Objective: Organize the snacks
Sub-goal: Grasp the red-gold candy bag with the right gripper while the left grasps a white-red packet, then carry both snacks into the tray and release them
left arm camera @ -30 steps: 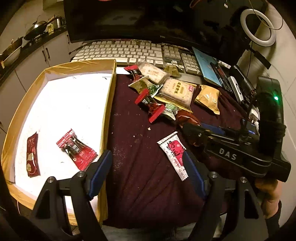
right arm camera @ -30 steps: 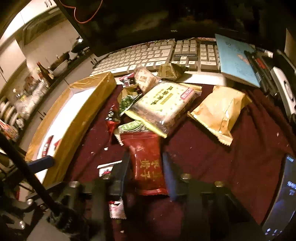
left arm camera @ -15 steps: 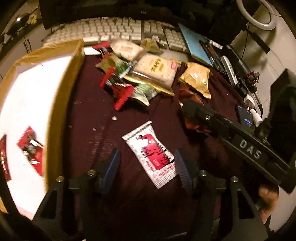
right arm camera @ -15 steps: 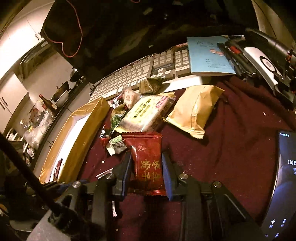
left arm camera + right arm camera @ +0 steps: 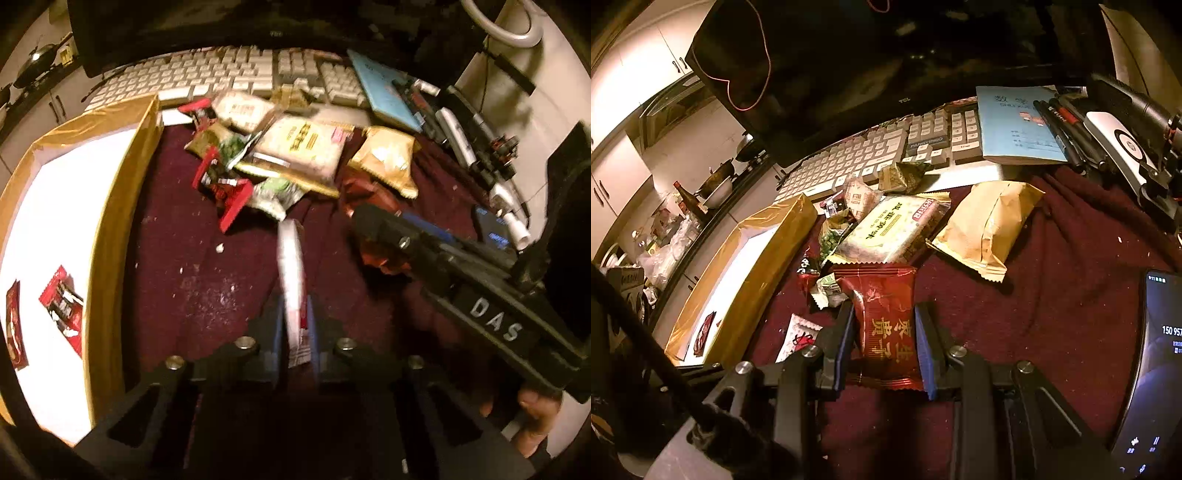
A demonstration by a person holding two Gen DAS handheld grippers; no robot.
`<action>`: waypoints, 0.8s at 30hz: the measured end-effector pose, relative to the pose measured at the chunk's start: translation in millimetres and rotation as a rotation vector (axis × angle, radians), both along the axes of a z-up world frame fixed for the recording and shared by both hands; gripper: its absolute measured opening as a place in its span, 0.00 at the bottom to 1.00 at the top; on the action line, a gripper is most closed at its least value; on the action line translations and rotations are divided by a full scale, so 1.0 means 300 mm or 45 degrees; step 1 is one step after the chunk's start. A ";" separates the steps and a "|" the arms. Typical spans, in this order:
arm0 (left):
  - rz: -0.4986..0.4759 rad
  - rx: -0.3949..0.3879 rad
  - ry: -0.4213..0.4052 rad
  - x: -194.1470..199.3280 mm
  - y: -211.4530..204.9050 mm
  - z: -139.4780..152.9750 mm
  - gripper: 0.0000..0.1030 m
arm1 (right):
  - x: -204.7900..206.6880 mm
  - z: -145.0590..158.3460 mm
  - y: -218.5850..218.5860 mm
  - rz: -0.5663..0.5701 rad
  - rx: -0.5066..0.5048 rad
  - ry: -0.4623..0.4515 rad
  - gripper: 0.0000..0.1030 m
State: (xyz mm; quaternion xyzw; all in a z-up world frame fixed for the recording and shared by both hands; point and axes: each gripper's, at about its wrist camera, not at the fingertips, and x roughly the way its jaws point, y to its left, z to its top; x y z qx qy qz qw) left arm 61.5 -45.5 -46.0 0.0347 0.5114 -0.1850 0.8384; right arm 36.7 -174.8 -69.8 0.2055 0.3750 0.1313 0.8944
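L hand-held gripper (image 5: 293,325) clamps white packet (image 5: 291,266); R (image 5: 884,347) red packet (image 5: 886,317); box (image 5: 110,229): prob. 2 snacks.

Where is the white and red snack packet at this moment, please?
In the left wrist view the white and red snack packet stands edge-up, pinched in the left gripper, above the maroon cloth, right of the gold-rimmed box.

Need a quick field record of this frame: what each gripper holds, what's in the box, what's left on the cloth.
left gripper: just closed on the white-and-red packet, now edge-up between the jaws
right gripper: shut on the dark red packet
box: two red packets inside
cloth: pile of snacks near the keyboard
gold packet: loose, beside the pile
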 end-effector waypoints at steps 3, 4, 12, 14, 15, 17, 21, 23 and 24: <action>0.016 -0.049 -0.025 0.000 0.022 0.027 0.12 | 0.003 -0.001 0.002 0.011 -0.003 0.001 0.30; 0.021 -0.073 -0.018 0.001 0.035 0.039 0.12 | 0.004 -0.001 0.003 0.012 -0.006 0.001 0.30; 0.126 -0.209 -0.077 0.005 0.207 0.185 0.12 | -0.003 0.019 0.030 0.085 0.046 0.002 0.29; 0.181 -0.203 -0.123 0.009 0.279 0.222 0.12 | -0.007 0.058 0.064 0.132 0.070 -0.028 0.29; 0.216 -0.204 -0.138 0.016 0.321 0.239 0.12 | -0.007 0.087 0.100 0.165 0.051 -0.057 0.29; 0.275 -0.210 -0.154 0.032 0.397 0.256 0.12 | 0.008 0.122 0.153 0.217 0.032 -0.077 0.29; 0.380 -0.226 -0.165 0.080 0.541 0.256 0.12 | 0.085 0.168 0.299 0.373 0.056 -0.062 0.29; 0.414 -0.228 -0.148 0.116 0.596 0.239 0.12 | 0.122 0.180 0.372 0.418 0.020 -0.058 0.29; 0.437 -0.224 -0.140 0.134 0.625 0.228 0.12 | 0.144 0.185 0.417 0.449 -0.004 -0.057 0.29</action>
